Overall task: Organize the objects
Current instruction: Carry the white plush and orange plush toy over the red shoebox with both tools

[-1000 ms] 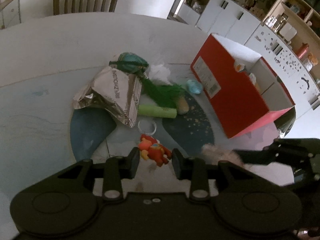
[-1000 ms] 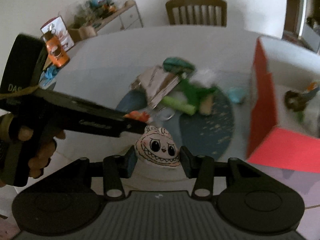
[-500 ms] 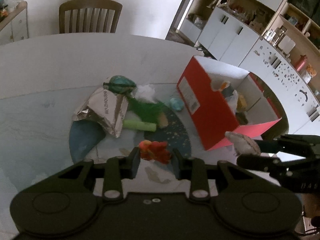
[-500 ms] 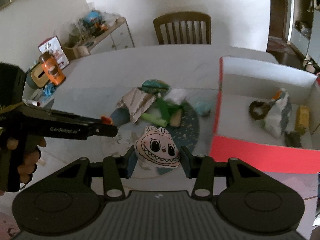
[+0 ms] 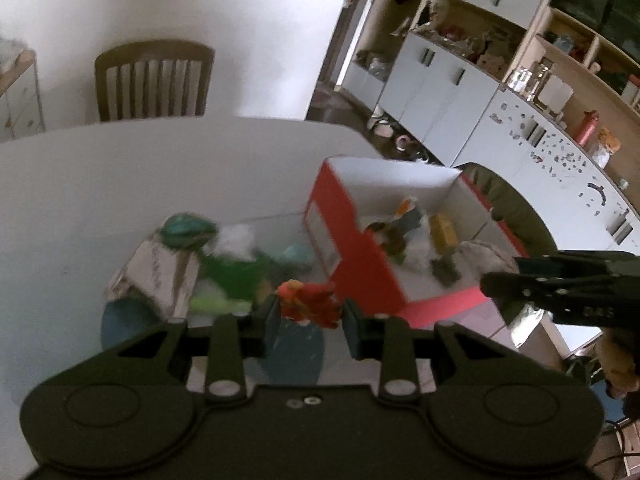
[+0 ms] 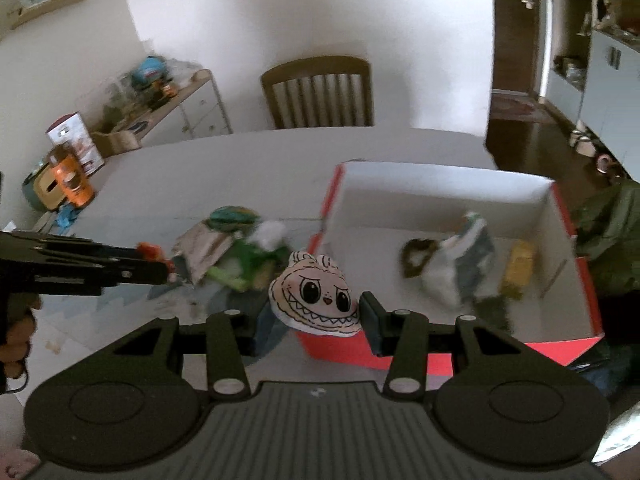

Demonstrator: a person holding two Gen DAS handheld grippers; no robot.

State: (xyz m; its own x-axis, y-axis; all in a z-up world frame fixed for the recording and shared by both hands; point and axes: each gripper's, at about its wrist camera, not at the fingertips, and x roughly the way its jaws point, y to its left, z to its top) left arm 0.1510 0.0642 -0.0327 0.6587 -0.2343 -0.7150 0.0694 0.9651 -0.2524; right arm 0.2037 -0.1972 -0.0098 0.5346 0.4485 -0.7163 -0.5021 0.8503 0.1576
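Note:
My left gripper (image 5: pixel 307 314) is shut on a small red and orange toy figure (image 5: pixel 310 303), held in the air above the table near the red box (image 5: pixel 352 264). My right gripper (image 6: pixel 316 314) is shut on a cream plush face with big eyes and jagged teeth (image 6: pixel 316 298), held over the near left corner of the red box (image 6: pixel 448 354). The box has white inner walls and holds several items, among them a yellow block (image 6: pixel 518 266) and a white and grey bundle (image 6: pixel 460 264). The right gripper's arm (image 5: pixel 560 284) shows at the right of the left wrist view.
A pile lies on the white table (image 5: pixel 120 168) left of the box: a crumpled foil bag (image 5: pixel 158 276), green plush (image 5: pixel 236 276), a teal round thing (image 5: pixel 186 230), white tissue (image 5: pixel 236 240). A wooden chair (image 5: pixel 154 80) stands behind the table. Cabinets and shelves (image 5: pixel 520 120) fill the right.
Both grippers have risen and swung right toward the red box, each carrying its toy. The plush face now hangs over the box's corner; the red figure was lifted off the table.

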